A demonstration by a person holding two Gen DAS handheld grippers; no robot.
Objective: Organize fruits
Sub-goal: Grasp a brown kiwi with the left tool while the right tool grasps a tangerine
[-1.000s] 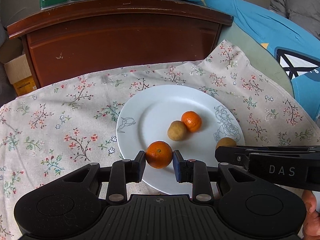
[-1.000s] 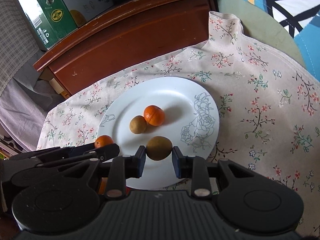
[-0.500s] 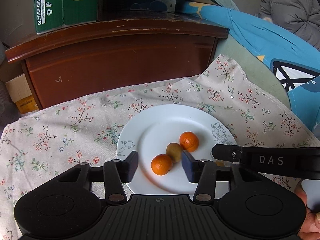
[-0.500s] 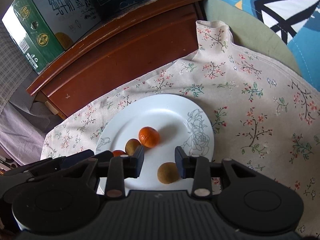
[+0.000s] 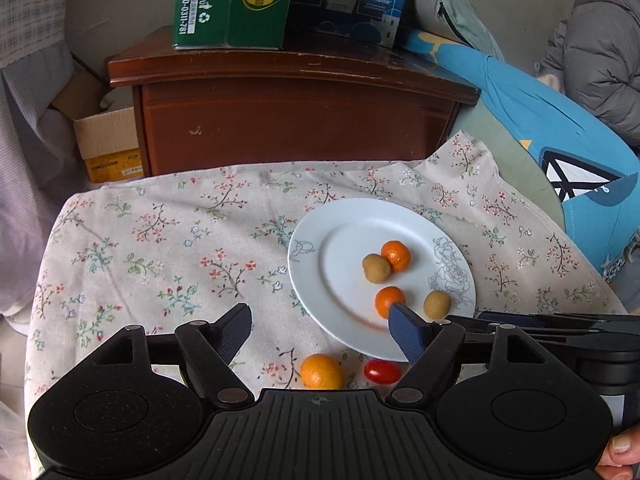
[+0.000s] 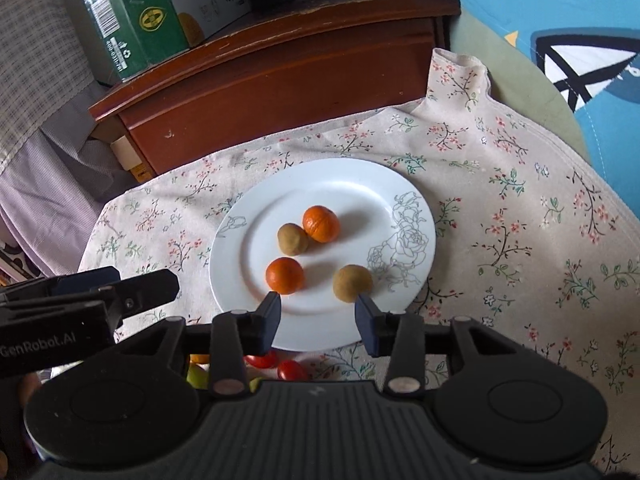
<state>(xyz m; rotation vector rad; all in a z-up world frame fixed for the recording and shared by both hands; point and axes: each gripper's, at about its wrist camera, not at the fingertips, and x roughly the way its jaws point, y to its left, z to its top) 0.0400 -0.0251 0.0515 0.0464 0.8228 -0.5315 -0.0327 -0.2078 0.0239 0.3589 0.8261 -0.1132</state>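
A white plate on the flowered cloth holds two oranges and two small brown fruits. My left gripper hangs above the plate's near-left rim, its jaws opening wide with nothing gripped. On the cloth below it lie another orange and a cherry tomato. My right gripper hovers over the plate's near edge, jaws opening and empty. The near orange and a brown fruit sit just beyond its fingertips.
A dark wooden cabinet with cartons on top stands behind the cloth. Blue bedding lies to the right. In the right wrist view, more cherry tomatoes and a green fruit lie near the plate's front edge.
The left gripper let go of the orange on the plate, and the right released the brown fruit. Both pulled back and up while their jaws spread.
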